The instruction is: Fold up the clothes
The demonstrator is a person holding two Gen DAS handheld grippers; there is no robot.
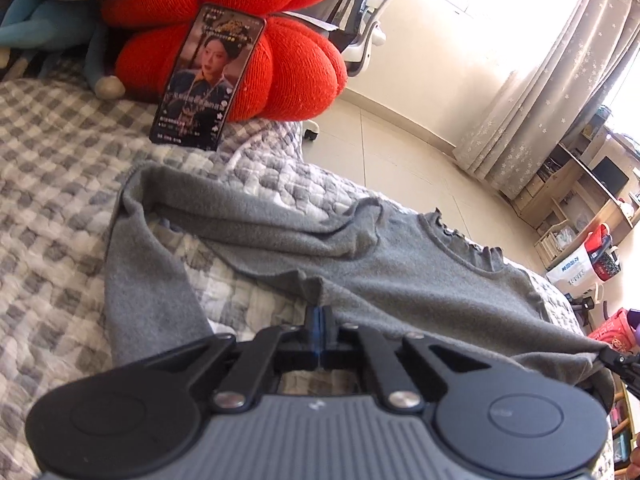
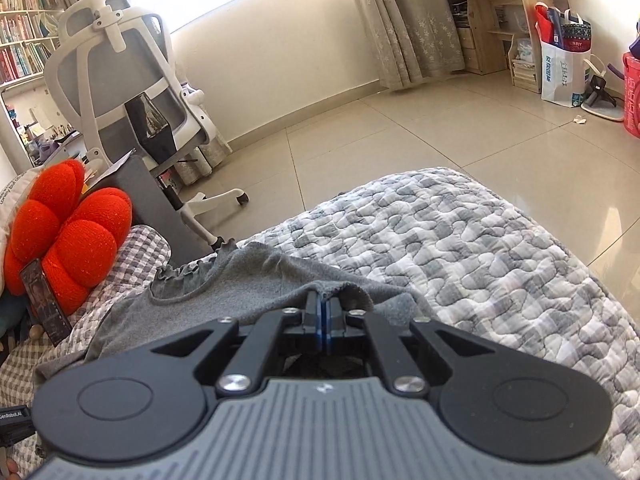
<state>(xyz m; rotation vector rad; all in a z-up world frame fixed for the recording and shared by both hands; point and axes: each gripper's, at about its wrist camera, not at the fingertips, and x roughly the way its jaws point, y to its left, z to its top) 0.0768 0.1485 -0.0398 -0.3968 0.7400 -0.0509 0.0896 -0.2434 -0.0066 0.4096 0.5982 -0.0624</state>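
Left wrist view alone showed the sleeve; left gripper and right gripper each pinched the grey top, fingers closed.

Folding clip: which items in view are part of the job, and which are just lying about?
In the job: grey top, left gripper, right gripper, both shut on its fabric.

Lying about: red cushion, phone, office chair, checked quilt.

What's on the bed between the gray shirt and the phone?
Nothing but bare checkered quilt lies between the gray shirt and the phone leaning on the red cushion, as the left wrist view shows.
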